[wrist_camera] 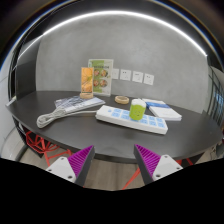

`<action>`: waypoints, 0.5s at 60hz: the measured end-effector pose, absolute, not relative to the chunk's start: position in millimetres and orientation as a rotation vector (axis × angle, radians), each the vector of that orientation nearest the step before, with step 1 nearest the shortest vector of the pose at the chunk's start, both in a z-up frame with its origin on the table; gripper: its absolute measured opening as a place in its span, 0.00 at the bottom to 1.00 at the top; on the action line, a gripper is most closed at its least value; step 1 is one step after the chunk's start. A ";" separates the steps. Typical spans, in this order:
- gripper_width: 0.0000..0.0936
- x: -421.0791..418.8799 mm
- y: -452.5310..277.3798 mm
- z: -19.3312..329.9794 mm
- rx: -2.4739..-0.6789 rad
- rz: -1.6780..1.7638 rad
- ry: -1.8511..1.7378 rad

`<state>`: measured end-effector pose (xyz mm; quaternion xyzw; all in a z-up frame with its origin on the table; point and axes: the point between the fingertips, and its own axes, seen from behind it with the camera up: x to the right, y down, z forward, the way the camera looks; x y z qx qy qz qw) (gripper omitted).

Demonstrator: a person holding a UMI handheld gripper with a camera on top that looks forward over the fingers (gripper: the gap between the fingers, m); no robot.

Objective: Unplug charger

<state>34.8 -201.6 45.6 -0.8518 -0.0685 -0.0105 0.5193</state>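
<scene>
Bare table lies ahead; power strip, green cup and cables crowd beyond.

Your gripper shows you just two fingers; each bears a purple pad on its inner face — wedge-shaped, tapering to a point; outside each pad sits a pale grey-white finger body.

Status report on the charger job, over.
Tool open, holding nothing, short of the dark round table. White wall sockets beyond the table; charger not made out. White power strip and green cup lie between.
</scene>
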 end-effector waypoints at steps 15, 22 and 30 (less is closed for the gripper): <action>0.86 86.1 -129.5 49.0 -1.982 0.036 -0.151; 0.87 102.4 -79.6 55.4 -1.956 0.026 -0.092; 0.86 111.4 -31.5 52.8 -1.953 0.014 -0.048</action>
